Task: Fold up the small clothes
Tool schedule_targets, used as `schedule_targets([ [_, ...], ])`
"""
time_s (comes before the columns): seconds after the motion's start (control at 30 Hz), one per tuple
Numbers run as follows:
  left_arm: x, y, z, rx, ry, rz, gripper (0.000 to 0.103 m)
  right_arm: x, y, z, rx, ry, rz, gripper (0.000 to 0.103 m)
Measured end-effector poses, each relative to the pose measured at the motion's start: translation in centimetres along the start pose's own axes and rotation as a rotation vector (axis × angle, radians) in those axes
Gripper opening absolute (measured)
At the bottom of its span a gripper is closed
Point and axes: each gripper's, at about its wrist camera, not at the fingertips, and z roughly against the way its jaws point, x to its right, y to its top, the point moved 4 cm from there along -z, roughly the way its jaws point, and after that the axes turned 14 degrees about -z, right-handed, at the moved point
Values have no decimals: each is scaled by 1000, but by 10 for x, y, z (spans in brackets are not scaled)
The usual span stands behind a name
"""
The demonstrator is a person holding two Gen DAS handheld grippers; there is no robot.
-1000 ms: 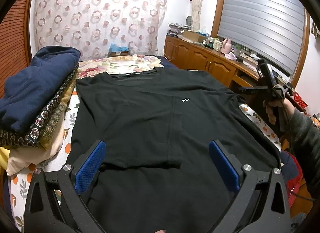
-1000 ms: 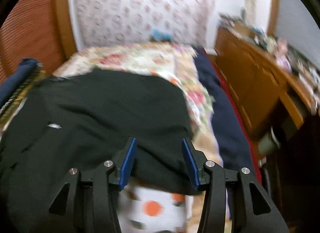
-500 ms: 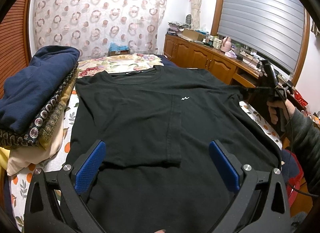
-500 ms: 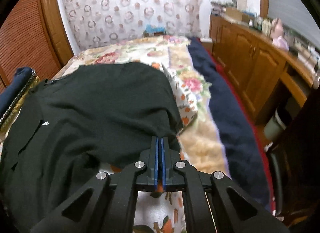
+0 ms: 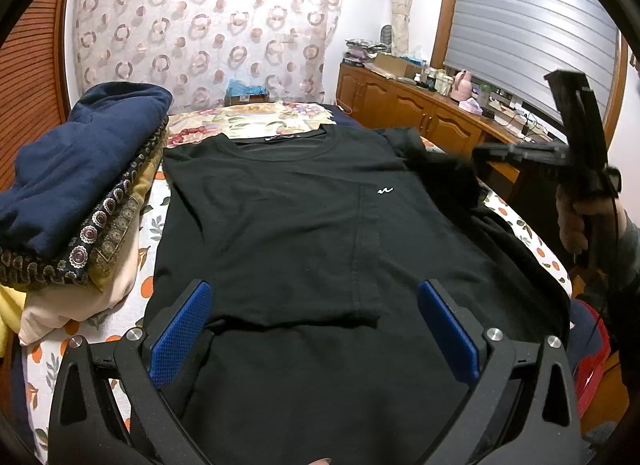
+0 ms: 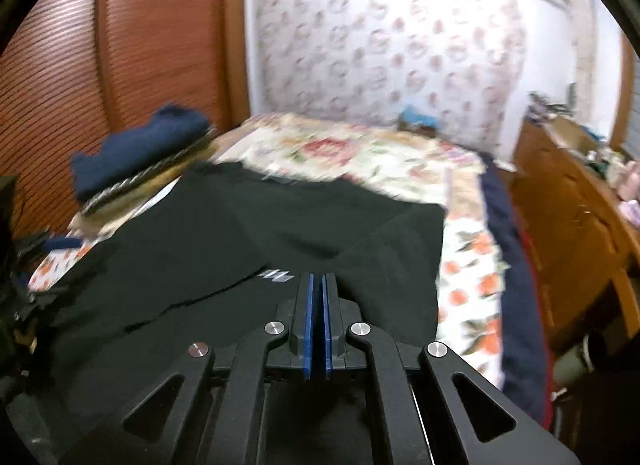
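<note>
- Black cotton, one T-shirt (image 5: 288, 225), lies spread face up on the bed (image 5: 152, 221), its collar toward the curtain and its hem under the left gripper.
- One side of the shirt seems already folded in: a straight vertical edge runs down the chest below the small white logo (image 5: 385, 190).
- At the right, the right gripper (image 6: 317, 305) has its blue pads pressed together, and black cloth of the shirt's right side, near the sleeve, appears to be pinched between them; the cloth rises from the bed toward the tips.
- I judge that the step in hand is the fold of the right side over the middle of the shirt.
- The left gripper (image 5: 316, 329) hovers above the lower part of the shirt, its jaws wide apart, and nothing is between the pads.
- The next move calls for carrying the pinched edge across to the centre line, laying it flat and straight, and only then letting go; the left gripper may need to press the hem so that the shirt does not slide.
- Counted: one black shirt, two grippers, one hand (image 5: 576, 221) of the person visible on the right handle, one pile of folded clothes (image 5: 80, 193) at the left edge of the bed with a navy piece on top.
- How many pieces are in this pile, I cannot tell exactly.
</note>
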Motion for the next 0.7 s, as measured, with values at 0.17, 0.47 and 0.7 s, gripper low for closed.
schedule_targets([
  [0.17,0,-1,2,4,8,-3,103,12,-18,5,-26,0,-9,46],
  [0.47,-2,-2,-1,4,4,11,103,69,-8,-1,-85,-172,-187,46],
  [0.7,-4,-6,-2,-6,8,15,103,87,2,-29,-142,-136,-314,33],
])
